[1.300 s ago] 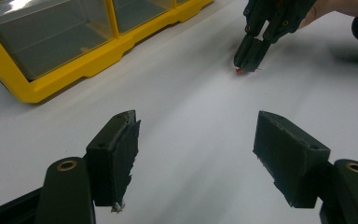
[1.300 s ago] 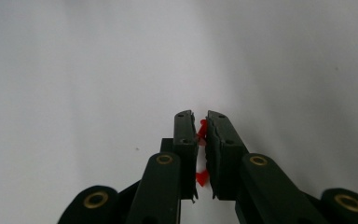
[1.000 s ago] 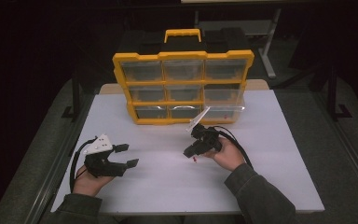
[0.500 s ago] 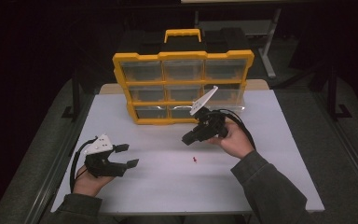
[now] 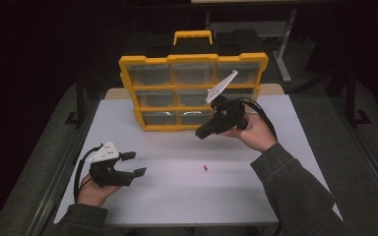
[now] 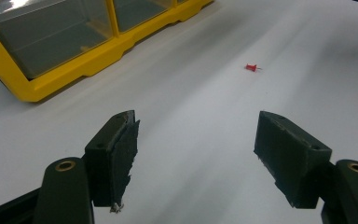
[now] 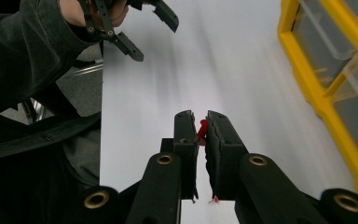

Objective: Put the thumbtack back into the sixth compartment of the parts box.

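Observation:
A small red push pin [image 7: 202,131] sits pinched between the pads of my right gripper [image 7: 200,122]. That gripper [image 5: 200,133] hangs in the air in front of the yellow drawer organizer [image 5: 193,109], tilted down toward the left. A second red push pin [image 5: 205,168] lies on the white table [image 5: 177,201] below it and is also in the left gripper view [image 6: 251,67]. My left gripper [image 5: 135,163] rests at the front left of the table. Its jaws [image 6: 196,140] stand wide apart with nothing between them.
The yellow organizer [image 6: 74,74] with clear plastic drawers stands upright at the back of the table, with a carry handle [image 5: 192,35] on top. In the right gripper view its frame [image 7: 307,70] runs along the right. Dark floor and table legs surround the table.
My right gripper has risen from the table surface to drawer height and moved right, staying shut. One red pin stays on the table where the gripper was. The left gripper has not moved.

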A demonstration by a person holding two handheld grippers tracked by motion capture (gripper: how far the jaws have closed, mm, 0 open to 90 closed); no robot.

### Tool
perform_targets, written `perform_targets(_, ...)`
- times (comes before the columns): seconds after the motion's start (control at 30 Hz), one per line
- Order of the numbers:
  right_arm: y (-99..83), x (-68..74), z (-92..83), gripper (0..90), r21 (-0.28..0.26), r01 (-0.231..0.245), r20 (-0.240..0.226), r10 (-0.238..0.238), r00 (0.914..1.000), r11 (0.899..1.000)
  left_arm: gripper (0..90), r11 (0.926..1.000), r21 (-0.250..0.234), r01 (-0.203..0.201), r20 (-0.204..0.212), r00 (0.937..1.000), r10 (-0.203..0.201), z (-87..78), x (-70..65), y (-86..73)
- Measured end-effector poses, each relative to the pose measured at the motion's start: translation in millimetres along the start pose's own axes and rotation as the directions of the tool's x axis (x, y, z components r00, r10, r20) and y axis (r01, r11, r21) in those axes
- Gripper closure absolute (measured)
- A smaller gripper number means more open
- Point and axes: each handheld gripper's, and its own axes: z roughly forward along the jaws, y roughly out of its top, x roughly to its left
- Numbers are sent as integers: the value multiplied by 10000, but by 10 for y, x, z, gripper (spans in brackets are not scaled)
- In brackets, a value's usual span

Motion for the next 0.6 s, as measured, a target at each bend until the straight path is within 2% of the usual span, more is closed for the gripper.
perform_targets(0.03, 16, -9, -26, 816, -95, 100, 34, -100, 9999, 9999, 294, 10000, -10, -46, -5, 10000, 46, -8, -2, 5)
perform_targets(0.27, 99, -35, -201, 816, -157, 14, 286, -9, 9996, 9999, 294, 10000, 29, -15, -9, 10000, 15, -13, 4, 1)
perform_targets(0.43, 147, -68, -316, 816, -276, 158, 524, -144, 9985, 9995, 294, 9999, -120, 39, -32, 10000, -39, -20, 7, 0)
perform_targets(0.5, 159, -83, -359, 816, -276, 4, 524, 10, 9986, 9996, 294, 9999, -115, 17, -46, 10000, -17, -20, 7, -2)
perform_targets(0.6, 171, -119, -424, 816, -335, 12, 671, 11, 9977, 9994, 294, 9999, -111, 22, -49, 10000, -23, -20, 1, 0)
